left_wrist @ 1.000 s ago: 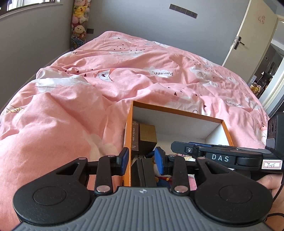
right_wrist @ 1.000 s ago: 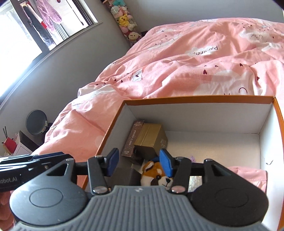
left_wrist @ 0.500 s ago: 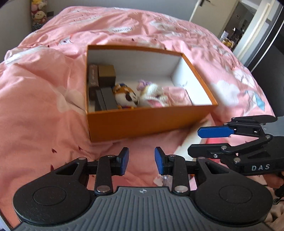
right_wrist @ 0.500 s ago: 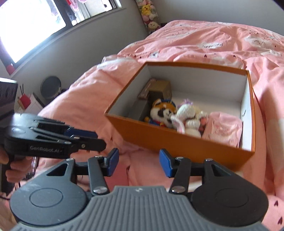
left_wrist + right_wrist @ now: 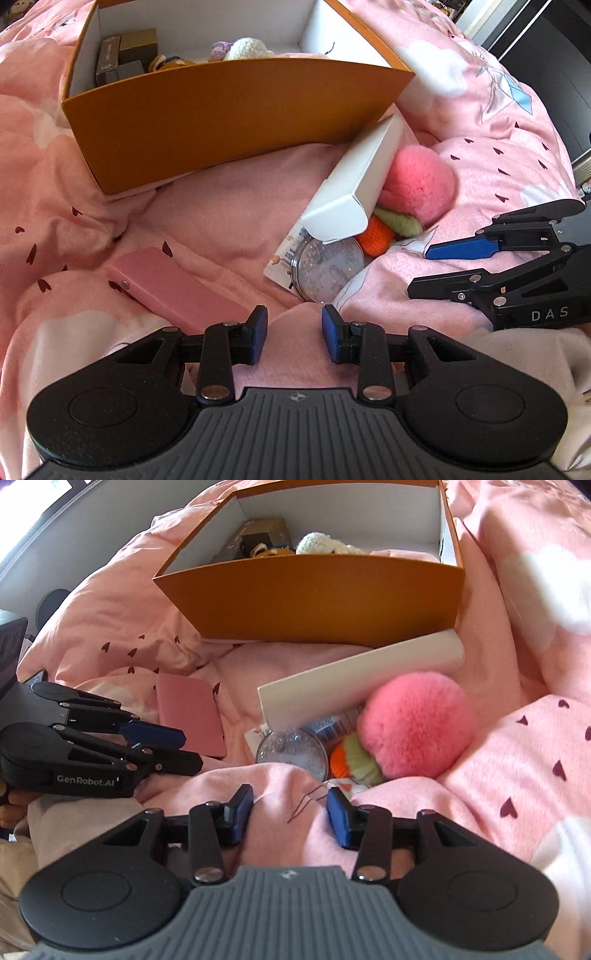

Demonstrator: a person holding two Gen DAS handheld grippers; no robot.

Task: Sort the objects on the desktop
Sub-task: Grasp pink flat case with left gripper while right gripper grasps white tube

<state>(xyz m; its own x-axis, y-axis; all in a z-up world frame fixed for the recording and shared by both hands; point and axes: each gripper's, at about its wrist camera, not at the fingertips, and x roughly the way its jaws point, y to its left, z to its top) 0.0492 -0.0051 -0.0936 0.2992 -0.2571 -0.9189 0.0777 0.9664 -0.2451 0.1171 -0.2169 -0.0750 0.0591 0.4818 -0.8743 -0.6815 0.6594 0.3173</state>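
Left wrist view: left claw [image 5: 294, 334] jaws apart, nothing between them, hovering over the pink duvet [image 5: 229, 214]. Pink case [image 5: 173, 288] lies just left of it, near. Orange box [image 5: 236, 107] sits far, already holding small boxes and plush toys. Right of centre a pile: white carton [image 5: 354, 184] propped over a glitter disc [image 5: 328, 266], pink pompom [image 5: 421, 184] behind. Risk, as I judge it: pulling the disc out tips the carton; soft bedding lets the flat case sink, so pads may pinch fabric. Right claw [image 5: 443, 266] crowds the right side.

Right wrist view: right claw [image 5: 290, 814] jaws closing, only duvet fold between them. Disc [image 5: 291, 753] just beyond, partly buried by that fold. Pompom [image 5: 413, 723] touches the carton [image 5: 354, 679]. Left claw [image 5: 173, 746] near the case [image 5: 192, 712]; collision likely if both reach centre. Open room: far right of bed.
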